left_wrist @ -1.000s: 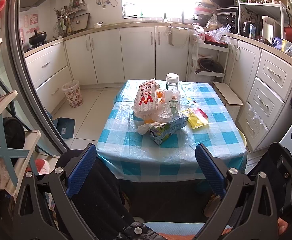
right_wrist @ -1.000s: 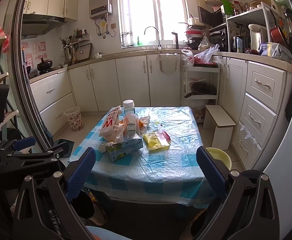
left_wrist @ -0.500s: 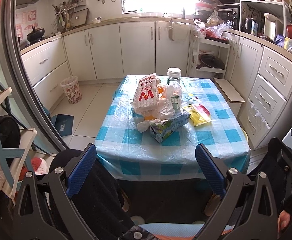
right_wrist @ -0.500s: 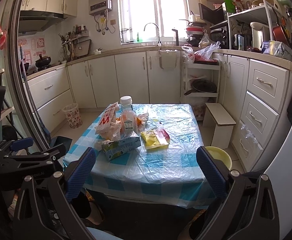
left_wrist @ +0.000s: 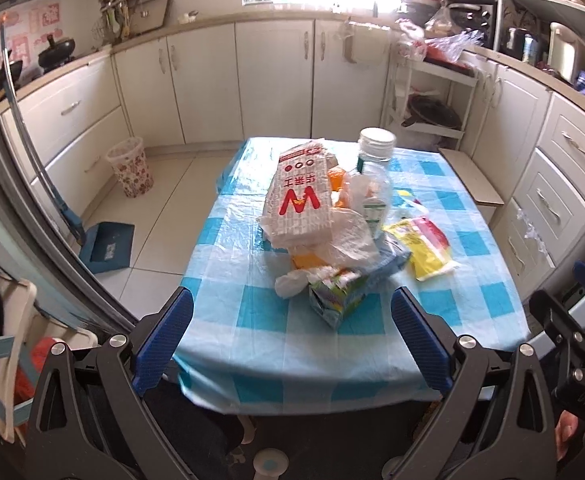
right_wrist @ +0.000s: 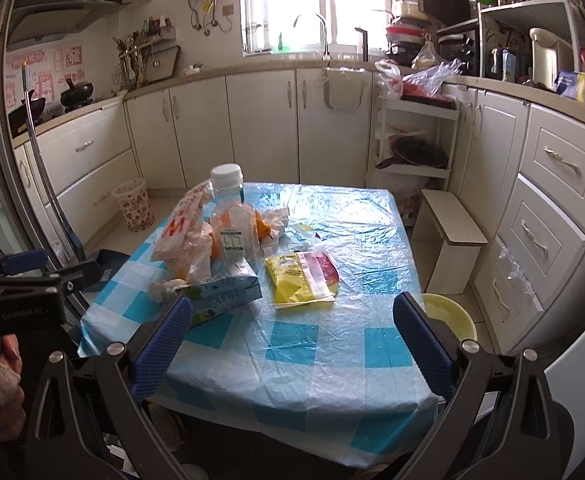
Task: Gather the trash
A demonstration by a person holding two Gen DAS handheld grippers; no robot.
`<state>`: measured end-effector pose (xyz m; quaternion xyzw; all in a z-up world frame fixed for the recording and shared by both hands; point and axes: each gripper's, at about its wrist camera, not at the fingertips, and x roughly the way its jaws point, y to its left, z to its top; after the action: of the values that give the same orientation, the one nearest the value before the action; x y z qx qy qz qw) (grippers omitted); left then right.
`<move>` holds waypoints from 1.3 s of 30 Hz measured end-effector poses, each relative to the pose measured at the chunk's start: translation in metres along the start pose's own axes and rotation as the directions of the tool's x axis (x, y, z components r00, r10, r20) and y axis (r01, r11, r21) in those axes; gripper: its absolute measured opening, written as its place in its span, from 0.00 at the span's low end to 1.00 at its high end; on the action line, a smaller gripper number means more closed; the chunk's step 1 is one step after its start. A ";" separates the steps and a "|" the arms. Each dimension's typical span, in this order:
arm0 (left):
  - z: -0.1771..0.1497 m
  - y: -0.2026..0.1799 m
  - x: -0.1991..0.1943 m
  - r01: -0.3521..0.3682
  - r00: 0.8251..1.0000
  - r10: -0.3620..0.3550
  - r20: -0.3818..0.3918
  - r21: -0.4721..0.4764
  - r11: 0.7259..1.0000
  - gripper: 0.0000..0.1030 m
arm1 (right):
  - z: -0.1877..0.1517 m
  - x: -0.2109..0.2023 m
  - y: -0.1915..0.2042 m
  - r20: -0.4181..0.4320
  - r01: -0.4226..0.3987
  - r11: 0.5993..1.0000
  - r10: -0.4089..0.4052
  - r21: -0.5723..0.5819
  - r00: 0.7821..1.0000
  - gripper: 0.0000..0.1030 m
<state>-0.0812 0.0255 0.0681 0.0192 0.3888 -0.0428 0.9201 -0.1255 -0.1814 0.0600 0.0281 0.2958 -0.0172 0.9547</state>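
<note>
Through the left wrist view: left gripper [left_wrist: 291, 332] spread wide, nothing between the blue pads [left_wrist: 163, 334], held short of the near edge of the checked table [left_wrist: 252, 320]. Trash heaped mid-table: white paper bag with red W [left_wrist: 298, 204] leaning on clear plastic bags [left_wrist: 352, 236], tissue box [left_wrist: 340, 294] nearest the gripper, yellow packet [left_wrist: 424, 246] just right of the heap, white-capped jar [left_wrist: 376, 146] at the back. Patterned waste bin [left_wrist: 130, 168] on the floor by the cabinets, well apart from the table. Through the right wrist view: right gripper [right_wrist: 292, 344] likewise wide, holding nothing, over the near table [right_wrist: 332, 360] edge. Tissue box [right_wrist: 224, 292] just beyond the left pad [right_wrist: 162, 350]; yellow packet [right_wrist: 300, 278] flat beside it; waste bin [right_wrist: 134, 204] far left; yellow basin [right_wrist: 450, 316] on the floor beside the table.
</note>
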 end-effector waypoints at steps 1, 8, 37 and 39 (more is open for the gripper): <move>0.003 0.000 0.006 -0.004 1.000 0.004 -0.006 0.000 1.000 0.92 | 0.001 0.008 -0.002 -0.011 -0.002 1.000 0.002 -0.003 1.000 0.94; 0.028 -0.013 0.058 -0.030 0.998 0.032 -0.055 0.030 0.999 0.93 | 0.000 0.073 -0.016 -0.122 0.003 1.000 -0.006 -0.021 0.993 0.94; 0.059 0.022 0.172 0.033 0.979 -0.064 -0.194 -0.159 0.987 0.26 | -0.002 0.202 -0.025 -0.338 0.008 0.999 -0.019 -0.034 0.941 0.94; 0.058 0.024 0.171 0.035 0.979 -0.067 -0.191 -0.163 0.986 0.14 | -0.003 0.204 -0.025 -0.341 0.004 0.999 -0.015 -0.031 0.940 0.94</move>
<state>0.0813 0.0347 -0.0136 -0.0598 0.4799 -0.0333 0.8747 0.0396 -0.2097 -0.0588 0.0148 0.4569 -0.0122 0.8893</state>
